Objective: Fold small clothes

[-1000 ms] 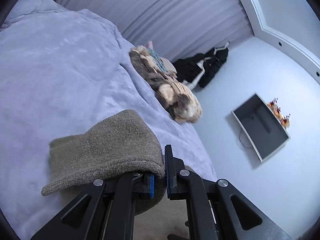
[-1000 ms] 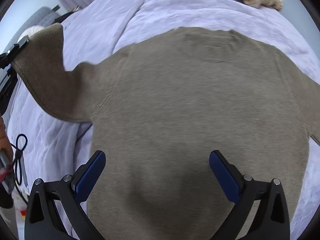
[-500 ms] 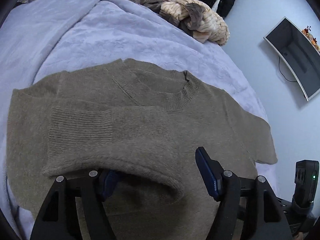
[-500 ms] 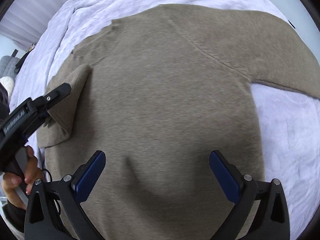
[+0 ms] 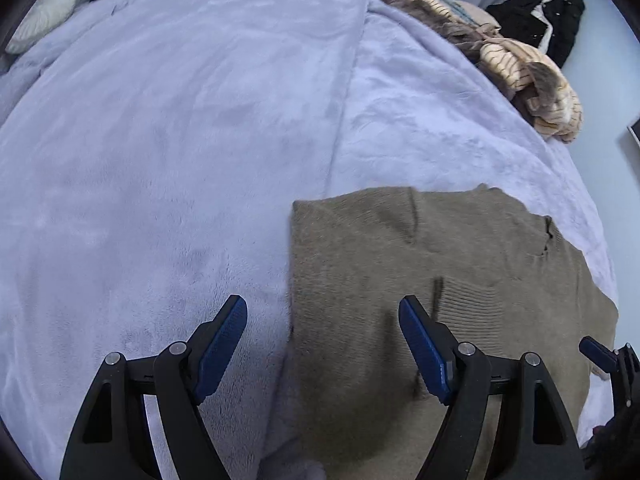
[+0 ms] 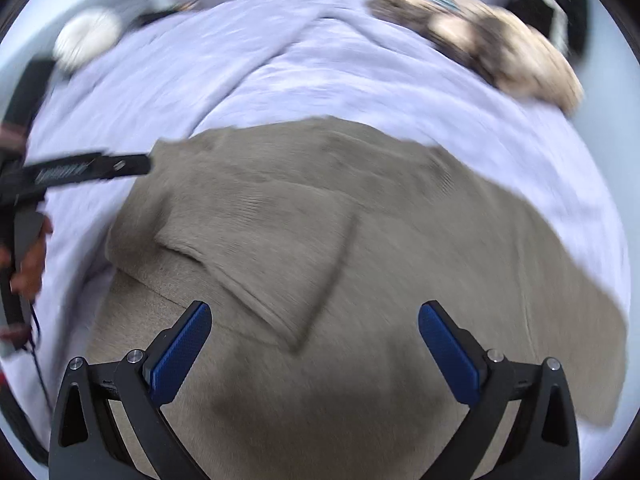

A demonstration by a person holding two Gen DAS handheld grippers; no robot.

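Left to right, from the bedside. The lavender blanket [image 5: 168, 152] lies bare across the left half of the bed, the widest room for any move. The left gripper [image 5: 322, 344] hangs with its jaws opening, nothing pinched; the folded left edge of the tan sweater [image 5: 400, 264] runs between them, untouched by either blue pad.

The sweater lies flat near the bed's front edge, with one sleeve [image 6: 264, 248] folded across the chest and its ribbed cuff resting loose on top.

The right gripper [image 6: 314, 354] stands wide over the lower body of the sweater, holding nothing. The other sleeve [image 6: 552, 280] is spread out to the right, toward the bed's right edge.

Risks, as judged:
- A pad catching the plush blanket together with the knit would drag both.
- Brushing the loose cuff could undo the folded sleeve.
- Pulling the spread sleeve outward could let it slip over the edge.

The heap of other clothes [image 5: 520, 64] lies well apart at the far right corner.
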